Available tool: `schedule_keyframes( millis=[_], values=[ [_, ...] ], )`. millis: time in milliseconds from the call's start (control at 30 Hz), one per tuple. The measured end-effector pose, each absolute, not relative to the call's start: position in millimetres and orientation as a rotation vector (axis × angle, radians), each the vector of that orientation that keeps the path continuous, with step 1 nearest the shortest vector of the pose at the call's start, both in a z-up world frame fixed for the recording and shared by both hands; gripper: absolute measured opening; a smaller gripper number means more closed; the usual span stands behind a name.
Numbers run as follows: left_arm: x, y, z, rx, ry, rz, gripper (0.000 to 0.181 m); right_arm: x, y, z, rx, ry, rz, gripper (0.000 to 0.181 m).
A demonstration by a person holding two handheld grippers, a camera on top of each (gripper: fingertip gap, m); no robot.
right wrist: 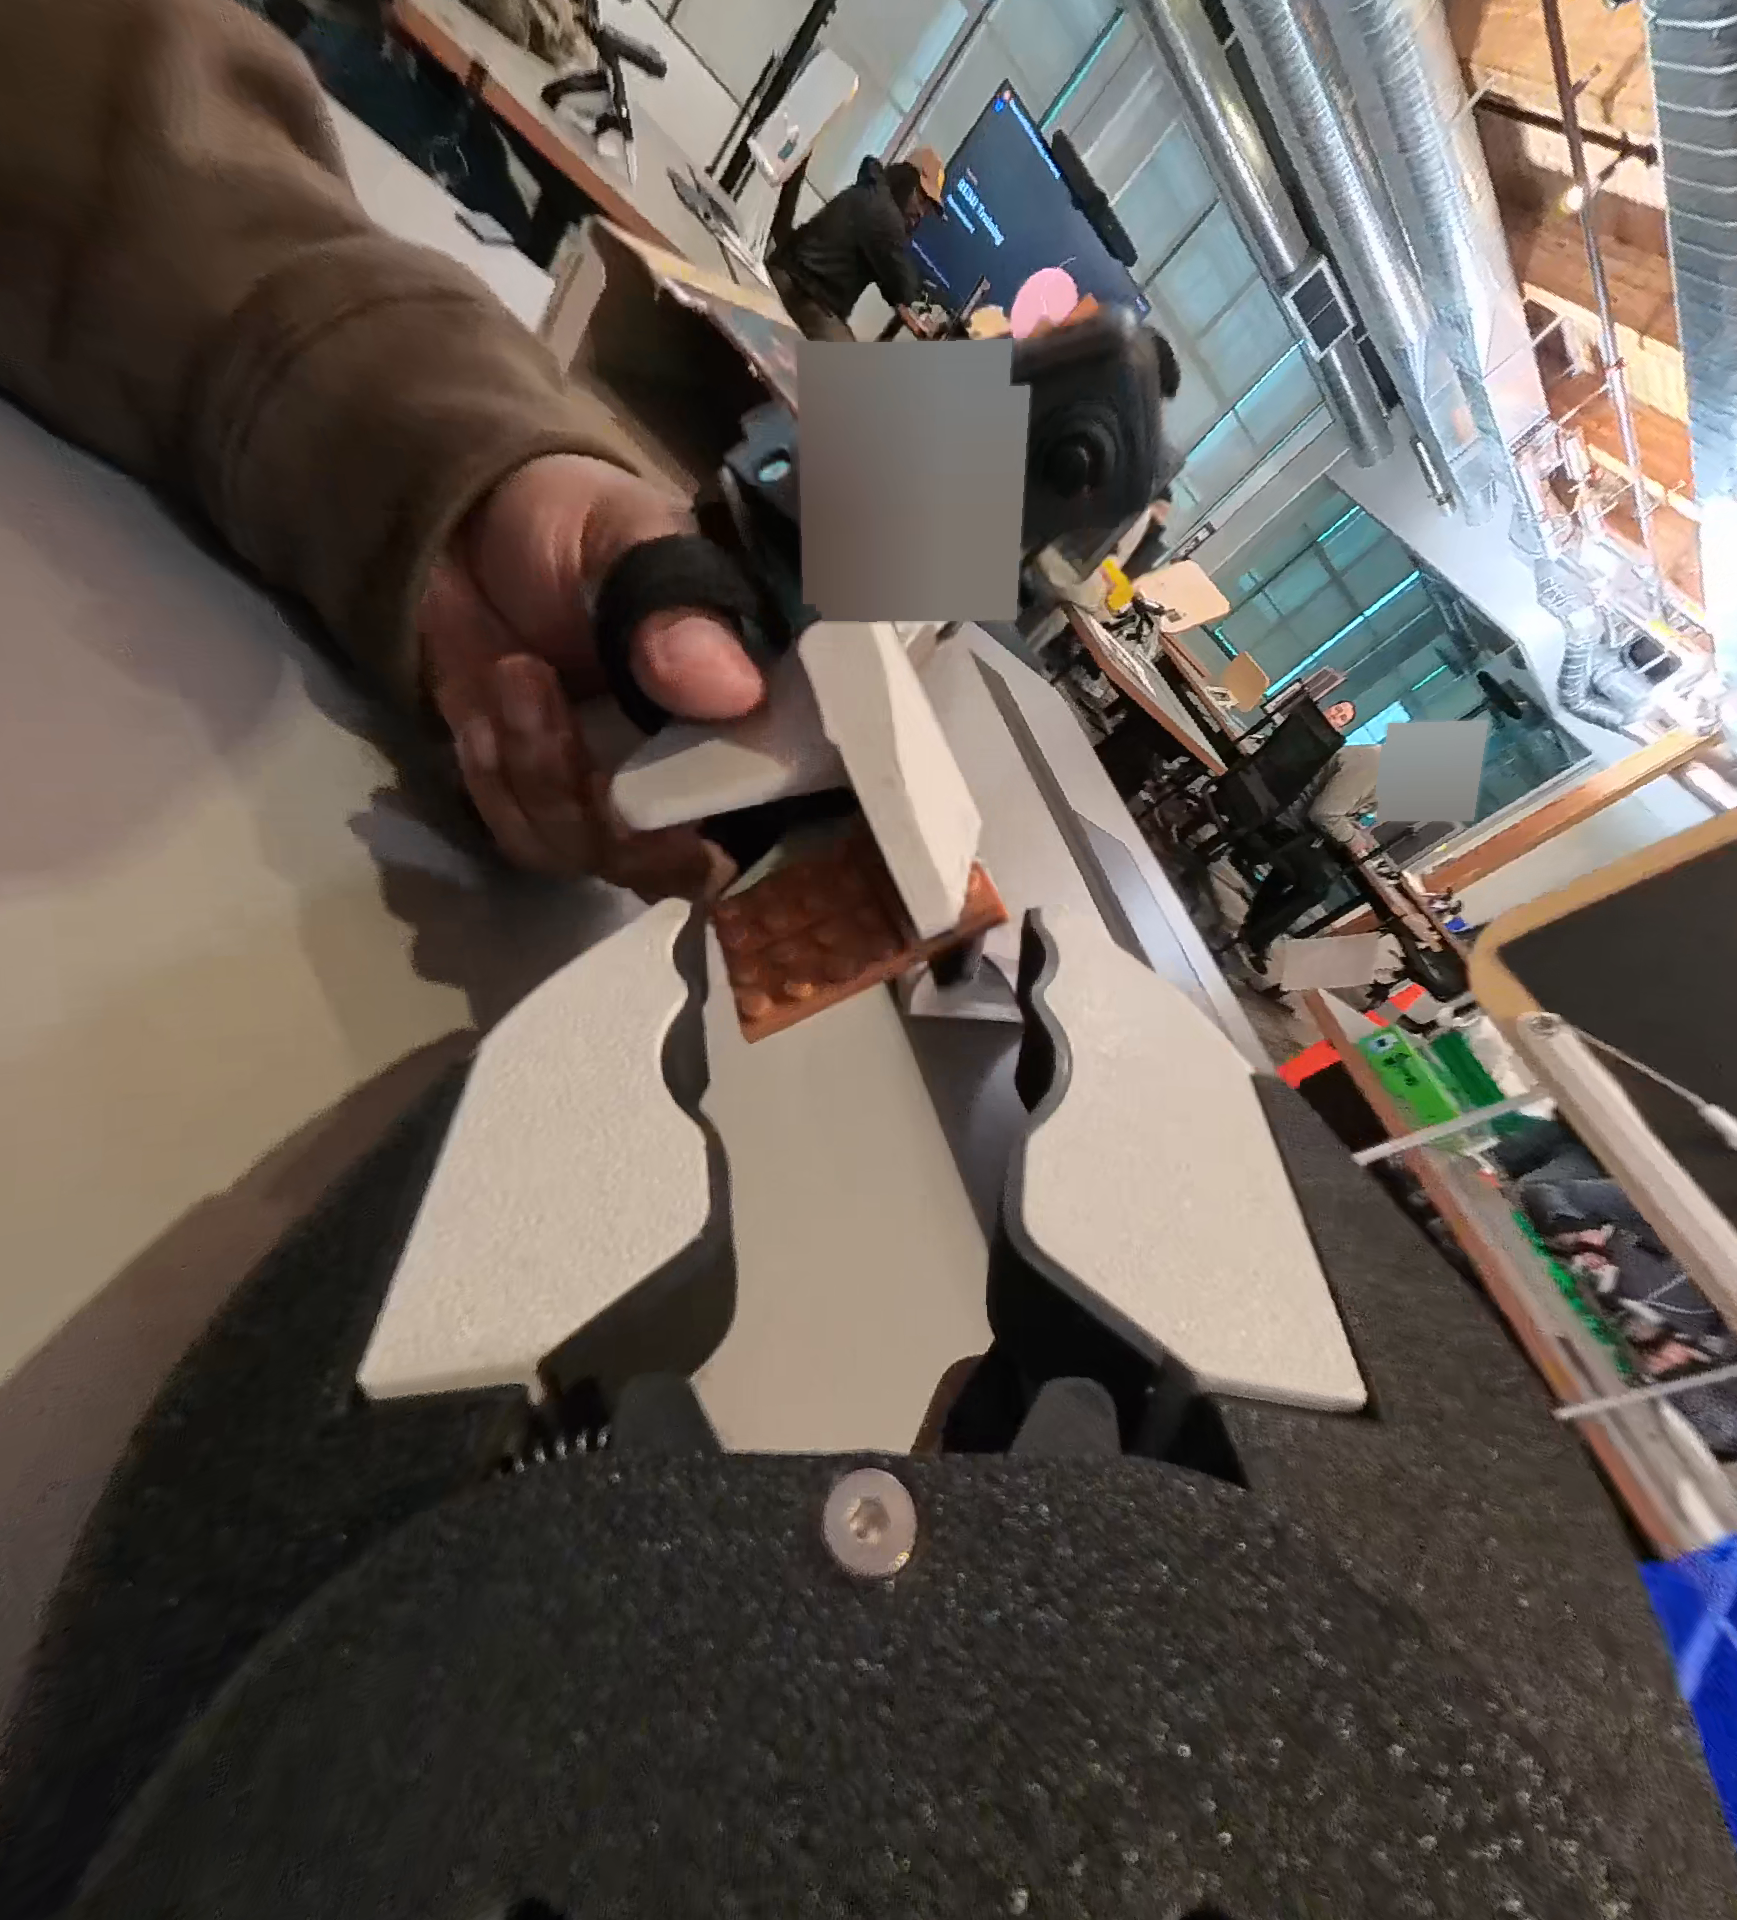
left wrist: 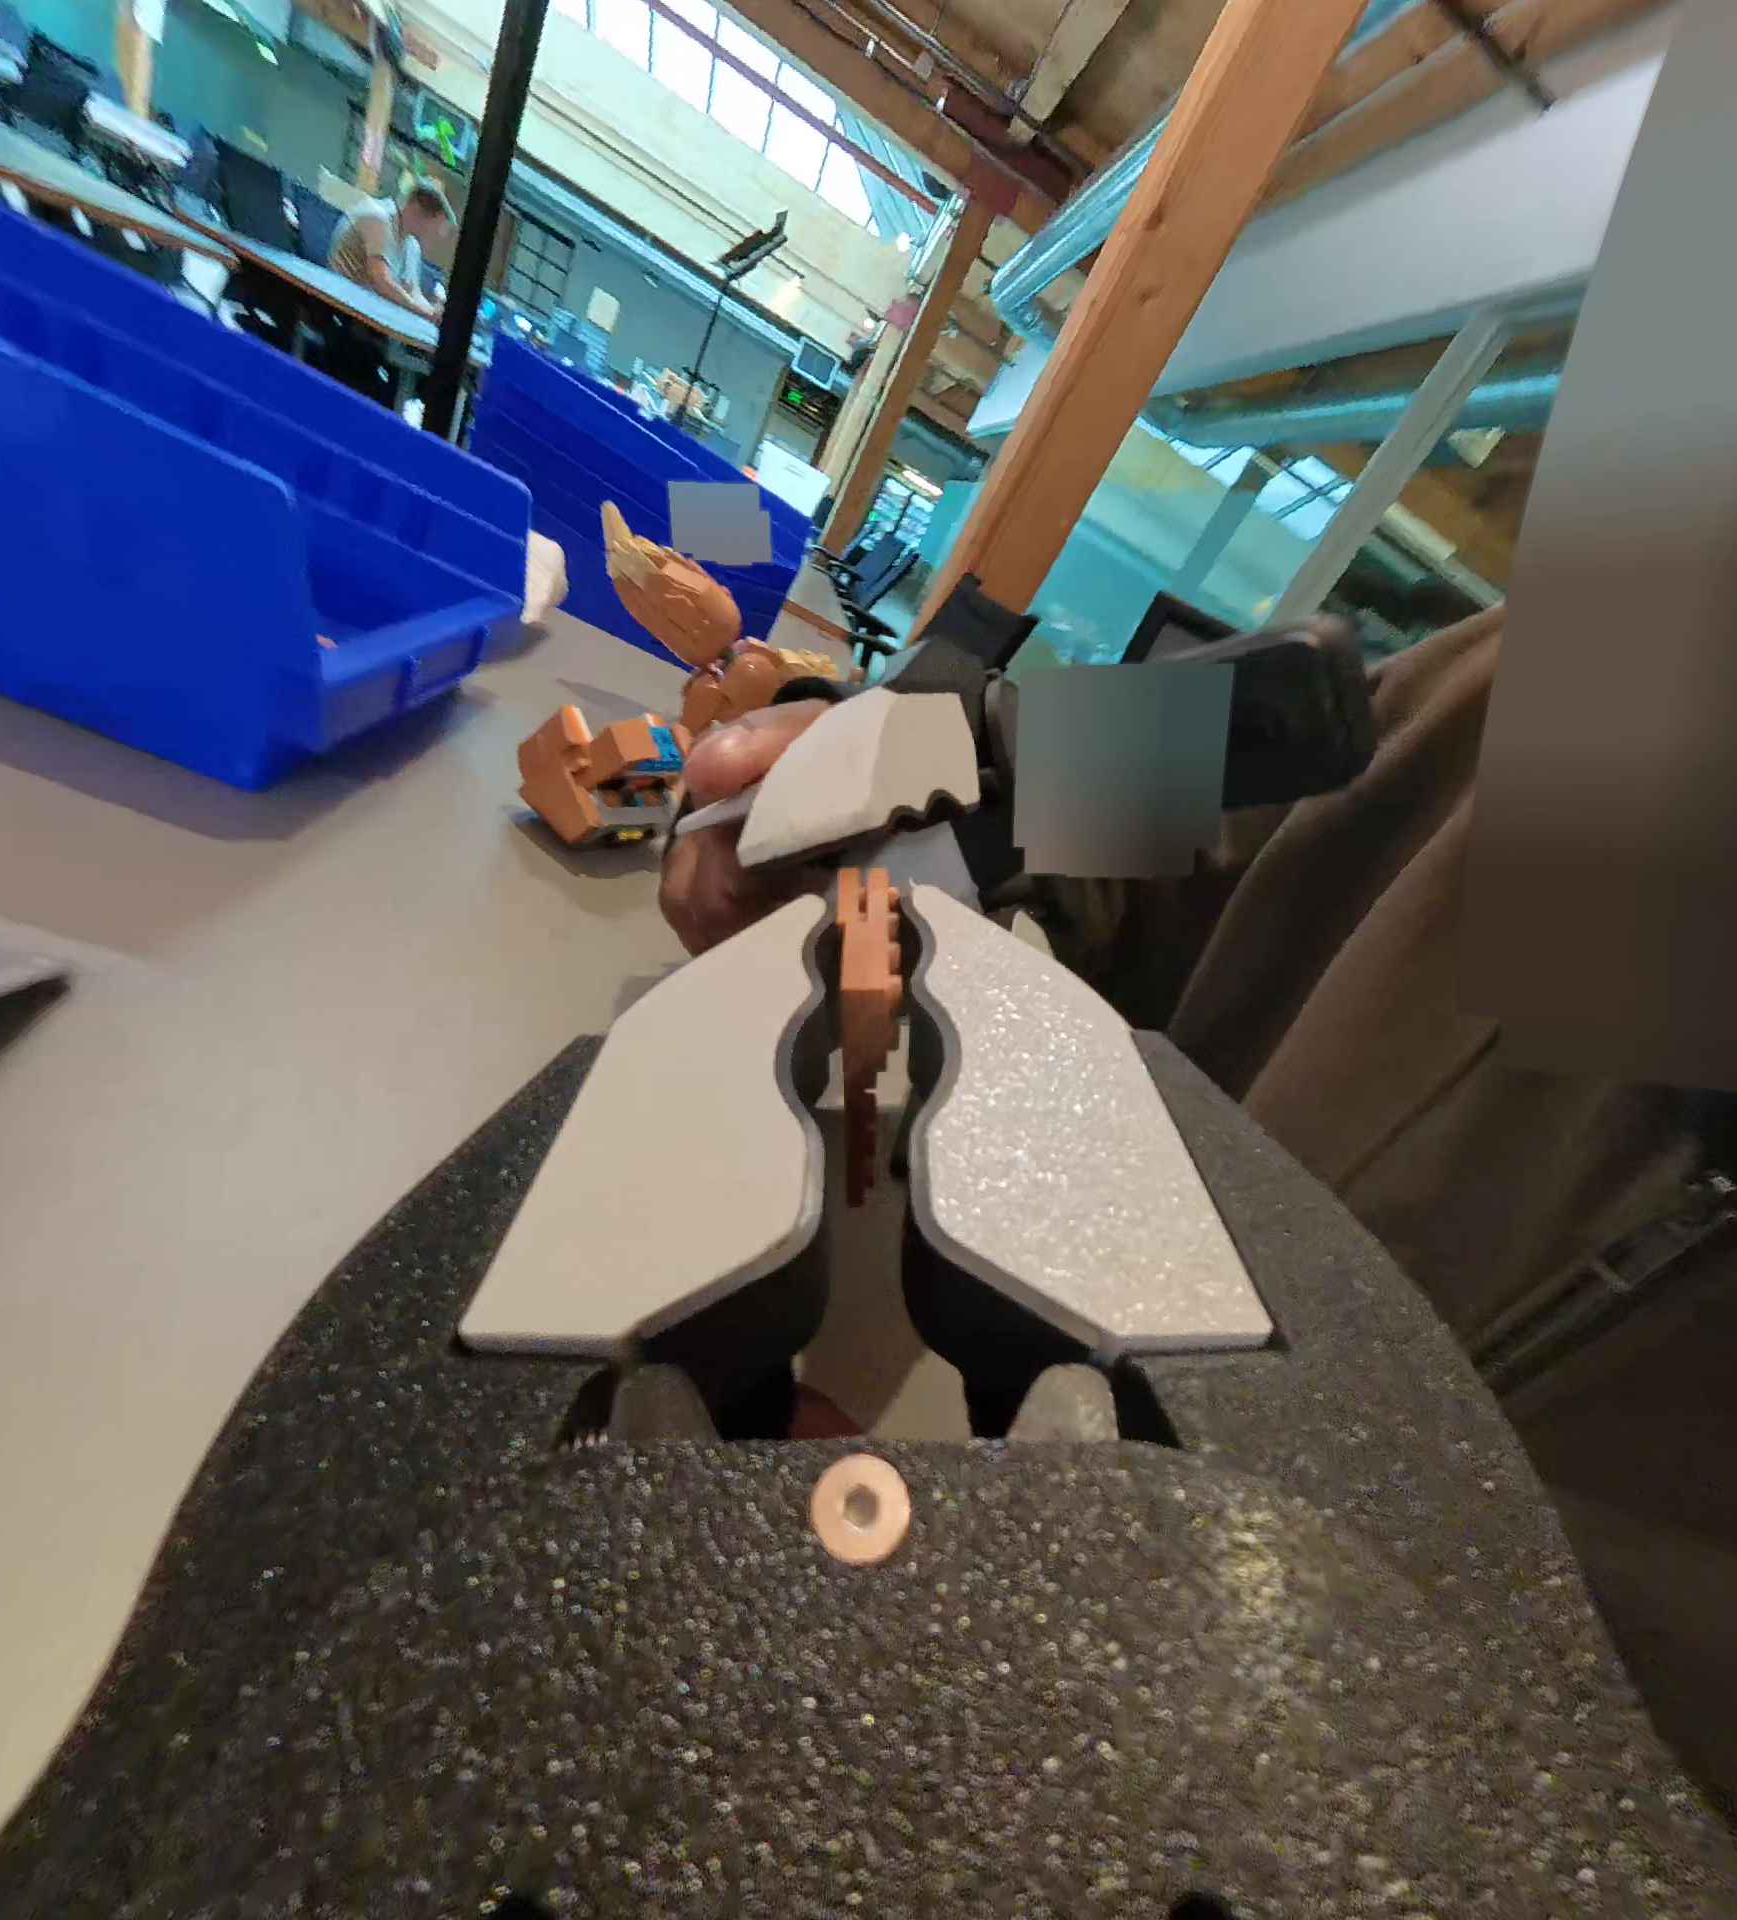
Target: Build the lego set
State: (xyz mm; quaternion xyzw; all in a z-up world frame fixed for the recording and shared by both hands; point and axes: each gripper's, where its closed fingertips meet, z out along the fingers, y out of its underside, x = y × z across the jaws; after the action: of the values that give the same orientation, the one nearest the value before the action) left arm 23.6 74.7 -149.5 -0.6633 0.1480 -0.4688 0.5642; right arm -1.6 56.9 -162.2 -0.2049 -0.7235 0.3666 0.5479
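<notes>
The left gripper is clamped on a brown studded plate, held edge-on, and the right gripper hangs apart right at it. Farther out on the worktop lies a brown figure in chunks – looks maybe halfway, with joining left.

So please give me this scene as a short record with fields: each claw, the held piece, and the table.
left claw: shut on brown lego plate, held edge-on
right claw: open, holding nothing, close to the plate
table: grey; brown lego figure parts lying on it
behind: blue bins
</notes>
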Motion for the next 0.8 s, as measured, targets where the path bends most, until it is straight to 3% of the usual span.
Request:
schedule_keyframes(
  millis=[500, 667, 800],
  values=[
    [20, 71, -150, -1.479, 0.667, -0.481, 0.010, 12, 51, -148, -0.657, -1.739, 1.344, 0.051],
    [22, 69, -151, -1.465, 0.738, -0.365, 0.009, 17, 53, -139, -0.654, -1.718, 1.409, 0.020],
    [26, 68, -155, -1.469, 0.790, -0.330, 0.009, 15, 52, -143, -0.665, -1.742, 1.367, 0.018]
  ],
)
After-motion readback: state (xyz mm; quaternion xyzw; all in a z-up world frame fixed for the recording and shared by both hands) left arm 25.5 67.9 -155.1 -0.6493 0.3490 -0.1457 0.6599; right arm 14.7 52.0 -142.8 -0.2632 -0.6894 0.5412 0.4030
